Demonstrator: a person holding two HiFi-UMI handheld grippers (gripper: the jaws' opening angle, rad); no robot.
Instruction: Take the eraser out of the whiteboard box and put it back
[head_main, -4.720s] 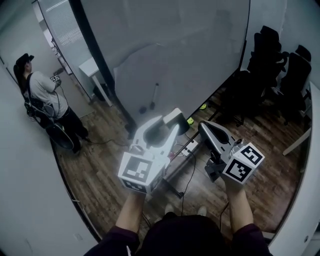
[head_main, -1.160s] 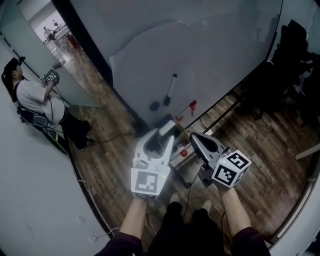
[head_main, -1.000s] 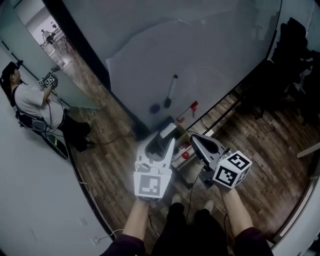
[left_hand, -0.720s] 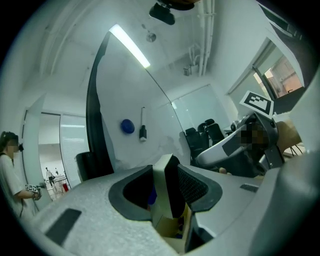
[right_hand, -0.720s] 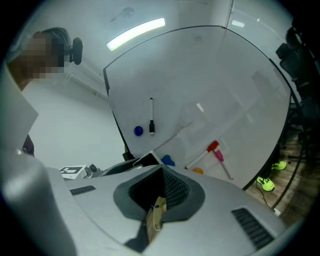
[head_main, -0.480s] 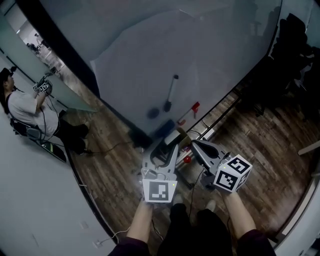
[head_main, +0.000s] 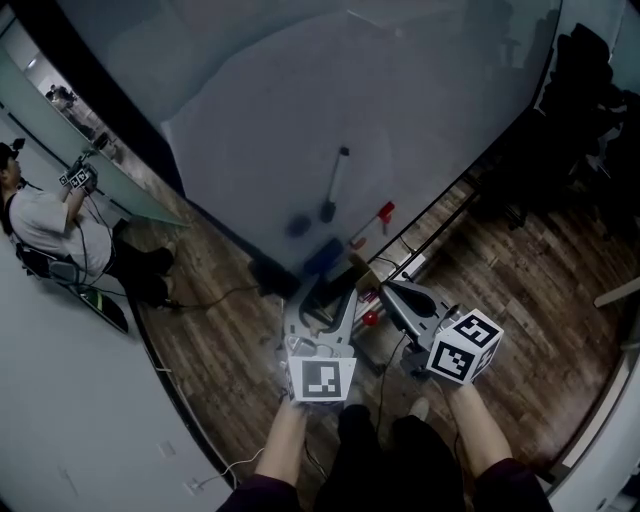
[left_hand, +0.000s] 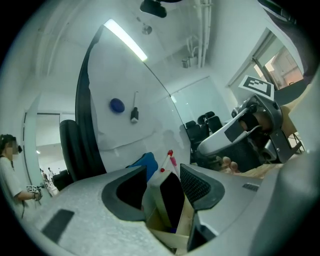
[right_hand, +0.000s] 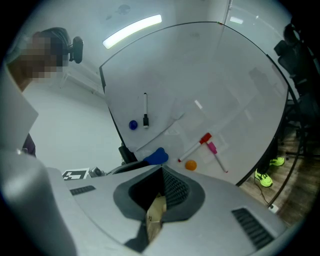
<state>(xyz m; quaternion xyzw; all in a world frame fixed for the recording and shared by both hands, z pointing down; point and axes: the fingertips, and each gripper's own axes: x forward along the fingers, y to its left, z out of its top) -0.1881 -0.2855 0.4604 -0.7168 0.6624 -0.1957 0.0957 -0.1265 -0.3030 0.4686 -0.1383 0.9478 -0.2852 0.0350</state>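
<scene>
One eraser (left_hand: 172, 200) between the left tongs (left_hand: 162, 173) — jaws just opening.

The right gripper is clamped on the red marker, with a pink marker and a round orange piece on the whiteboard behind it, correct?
No: the right gripper is clamped on a cardboard flap, not the red marker, which sits on the whiteboard by the pink marker and round orange piece. The right gripper view shows this.

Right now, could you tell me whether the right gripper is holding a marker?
No, the right gripper pinches a cardboard flap, while the red marker and pink marker sit on the whiteboard.
</scene>
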